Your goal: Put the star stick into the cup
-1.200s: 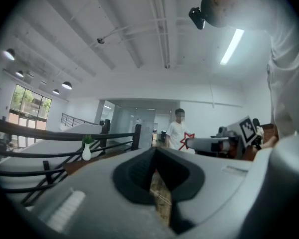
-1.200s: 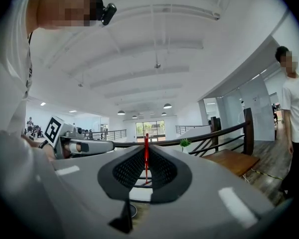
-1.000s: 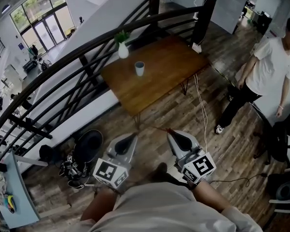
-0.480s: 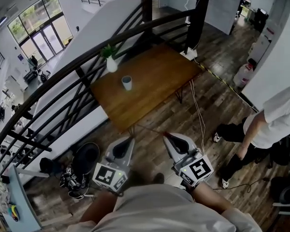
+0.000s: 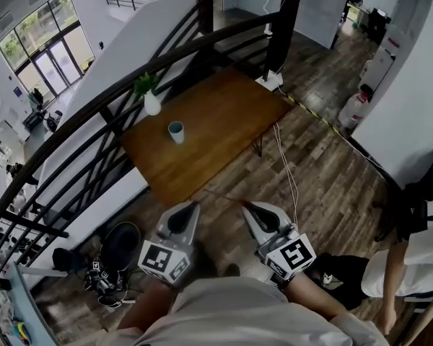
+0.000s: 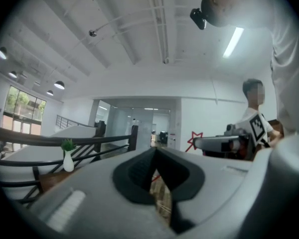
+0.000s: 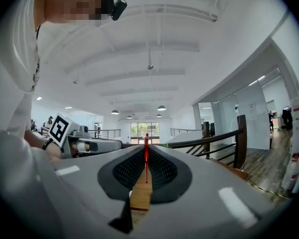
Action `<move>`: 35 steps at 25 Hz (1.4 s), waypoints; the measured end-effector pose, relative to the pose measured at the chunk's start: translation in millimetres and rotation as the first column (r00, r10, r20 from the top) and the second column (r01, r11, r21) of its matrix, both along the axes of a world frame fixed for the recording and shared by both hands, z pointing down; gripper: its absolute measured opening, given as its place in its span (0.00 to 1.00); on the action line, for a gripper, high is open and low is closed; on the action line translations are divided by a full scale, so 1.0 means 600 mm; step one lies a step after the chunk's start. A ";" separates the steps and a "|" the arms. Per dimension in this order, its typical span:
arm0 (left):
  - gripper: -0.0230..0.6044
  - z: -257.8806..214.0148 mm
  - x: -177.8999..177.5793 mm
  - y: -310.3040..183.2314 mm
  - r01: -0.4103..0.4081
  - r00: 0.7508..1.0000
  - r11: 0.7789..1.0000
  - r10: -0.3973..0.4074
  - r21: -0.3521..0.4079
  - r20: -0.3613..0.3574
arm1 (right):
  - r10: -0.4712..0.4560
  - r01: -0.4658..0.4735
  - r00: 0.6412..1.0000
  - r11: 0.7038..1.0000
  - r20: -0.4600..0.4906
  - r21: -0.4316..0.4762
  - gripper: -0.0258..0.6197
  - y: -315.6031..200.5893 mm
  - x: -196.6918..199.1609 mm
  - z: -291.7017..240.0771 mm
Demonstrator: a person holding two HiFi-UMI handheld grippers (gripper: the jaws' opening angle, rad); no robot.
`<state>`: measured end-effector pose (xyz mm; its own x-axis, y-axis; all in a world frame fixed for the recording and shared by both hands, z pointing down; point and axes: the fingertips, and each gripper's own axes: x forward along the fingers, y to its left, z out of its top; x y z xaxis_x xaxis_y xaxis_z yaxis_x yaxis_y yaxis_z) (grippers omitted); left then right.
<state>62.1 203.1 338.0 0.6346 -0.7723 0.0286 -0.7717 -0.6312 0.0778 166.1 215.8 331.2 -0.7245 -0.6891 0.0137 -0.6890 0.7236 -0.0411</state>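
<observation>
A small pale cup (image 5: 176,131) stands on the brown wooden table (image 5: 224,114), well ahead of both grippers. My right gripper (image 5: 244,206) is shut on the thin red star stick (image 5: 220,195), which points left toward the table's near edge. In the right gripper view the stick (image 7: 146,158) rises between the black pads. The left gripper view catches its red star end (image 6: 194,140). My left gripper (image 5: 195,203) is held beside the right one, its jaws closed with nothing in them (image 6: 155,151).
A white vase with a green plant (image 5: 151,103) stands behind the cup. A black railing (image 5: 94,114) runs along the table's far side. White cables (image 5: 289,179) lie on the wood floor. Bags and shoes (image 5: 112,258) sit at lower left; a person (image 5: 411,265) is at lower right.
The table and cup have slid left and lower in the head view. The person in white has moved from right middle to the lower right corner. Both grippers keep their hold and pose.
</observation>
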 end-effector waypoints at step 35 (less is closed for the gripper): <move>0.04 -0.033 -0.373 -0.386 0.027 0.999 1.000 -0.027 -0.011 -0.025 | -0.073 0.073 0.997 0.997 -0.015 0.026 0.08 -0.427 -0.374 -0.042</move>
